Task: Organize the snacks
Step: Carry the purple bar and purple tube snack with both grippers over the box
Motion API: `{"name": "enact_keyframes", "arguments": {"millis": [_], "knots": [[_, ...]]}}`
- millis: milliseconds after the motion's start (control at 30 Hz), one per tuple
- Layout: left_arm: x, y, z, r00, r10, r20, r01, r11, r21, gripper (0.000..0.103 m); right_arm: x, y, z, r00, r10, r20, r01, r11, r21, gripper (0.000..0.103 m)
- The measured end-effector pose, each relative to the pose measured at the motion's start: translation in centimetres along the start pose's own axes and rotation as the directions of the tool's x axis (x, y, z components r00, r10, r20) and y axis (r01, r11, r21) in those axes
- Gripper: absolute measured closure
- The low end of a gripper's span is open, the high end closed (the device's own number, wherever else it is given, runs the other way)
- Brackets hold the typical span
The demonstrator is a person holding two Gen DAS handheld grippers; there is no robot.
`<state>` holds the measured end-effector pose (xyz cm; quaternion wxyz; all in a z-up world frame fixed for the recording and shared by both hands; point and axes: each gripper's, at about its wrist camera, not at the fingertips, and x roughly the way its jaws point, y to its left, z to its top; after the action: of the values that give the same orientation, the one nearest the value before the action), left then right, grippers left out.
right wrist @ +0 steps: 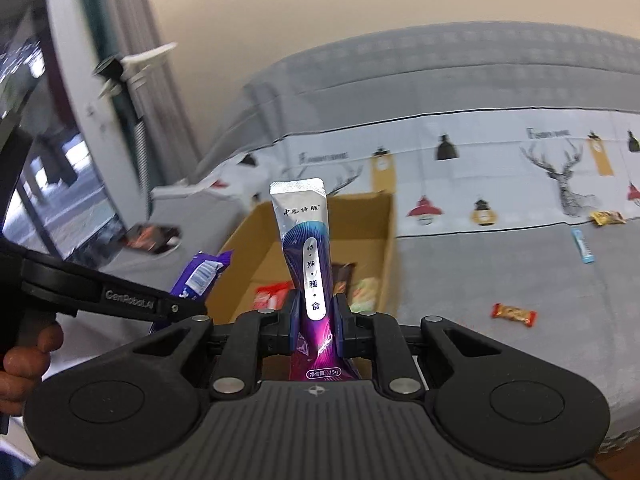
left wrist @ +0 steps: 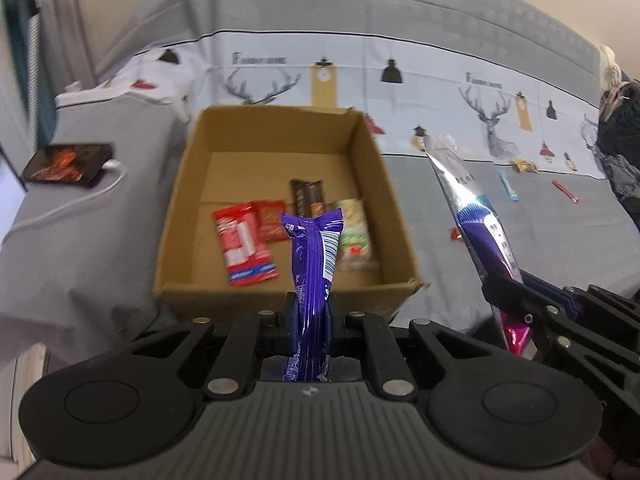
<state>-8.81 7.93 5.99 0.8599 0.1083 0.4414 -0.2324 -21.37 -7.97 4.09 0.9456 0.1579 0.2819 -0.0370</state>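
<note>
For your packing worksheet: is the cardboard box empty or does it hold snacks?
Holds snacks: the cardboard box is open-topped with several wrapped snacks on its floor.

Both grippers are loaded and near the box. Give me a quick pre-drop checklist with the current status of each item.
1. Left gripper shut on the purple bar: ok.
2. Right gripper shut on the silver pouch: ok.
3. Box open, with bare floor left for more: ok; four snacks already lie inside.
4. Purple bar over the box opening: cannot tell; it lines up with the box in the left view, but height and depth are unclear.
5. Silver pouch over the box: not ok; in the left view it is to the right of the box.
6. Stray snacks still on the bed, including the orange candy and blue stick: not ok.
</note>
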Motion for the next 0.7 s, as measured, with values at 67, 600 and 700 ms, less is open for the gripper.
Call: {"name": "enact_keyframes", "arguments": {"millis": [67,600,700], "knots": [[-0.4,0.8,-1.0,1.0,0.007,0.005,-0.007,1.0,-0.012,0.09,-0.3,0.9,-0.5,1.0,0.0,-0.012,0.0,1.0,-0.024,0.085],[-1.5,2.2,-3.2,0.999,-0.024,0.021,0.025,0.998,-0.054,0.09,-1.0,2.4,-1.2,0.999,-0.03,-0.022,0.028,0.995,-0.092,0.085],[-1.4,2.2,-3.2,0.999,-0.024,0.021,0.025,0.998,-0.053,0.09,-0.9,2.0,-1.2,0.999,-0.028,-0.025,0.026,0.995,-0.093,0.085]]}}
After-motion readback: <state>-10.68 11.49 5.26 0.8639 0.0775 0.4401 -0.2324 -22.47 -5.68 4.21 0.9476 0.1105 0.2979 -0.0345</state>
